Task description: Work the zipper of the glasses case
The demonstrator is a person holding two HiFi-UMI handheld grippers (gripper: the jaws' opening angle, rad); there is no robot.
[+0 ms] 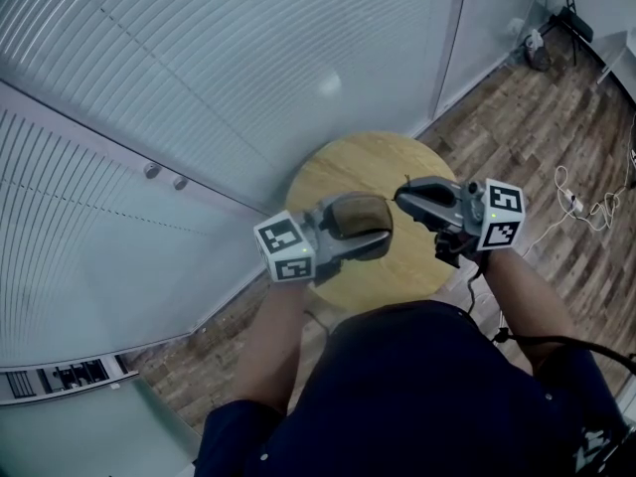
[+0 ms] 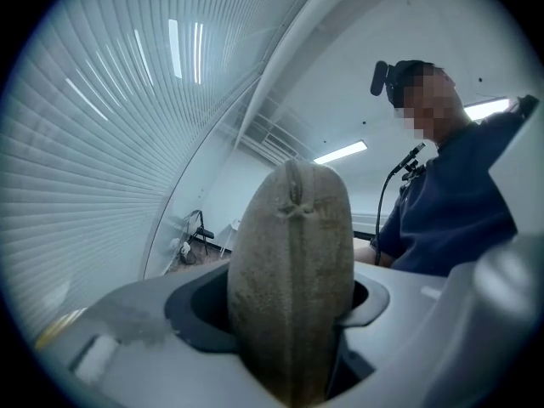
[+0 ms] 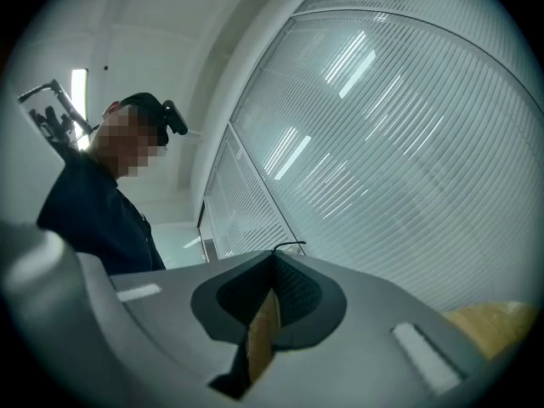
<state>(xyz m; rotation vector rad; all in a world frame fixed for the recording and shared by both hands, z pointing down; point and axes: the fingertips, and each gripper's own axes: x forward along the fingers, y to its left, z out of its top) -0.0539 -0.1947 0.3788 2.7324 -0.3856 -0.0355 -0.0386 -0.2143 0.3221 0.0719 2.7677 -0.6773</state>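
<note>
Left gripper (image 1: 366, 233) jaws clamped round grey-brown oval fabric glasses case (image 2: 291, 279); contents unseen. Right gripper (image 1: 399, 196) tips pinched together on thin black cord (image 3: 291, 245).

In your left gripper view the case (image 2: 293, 270) runs down between the jaws and off the bottom edge, so its lower end is hidden. In your head view the left gripper (image 1: 370, 229) covers its underside, and the zipper is too small to make out. A thin dark strand (image 3: 289, 246) pokes from your right gripper (image 3: 275, 263); you cannot tell what it is. Your body hides the table (image 1: 328, 172) edge.
</note>
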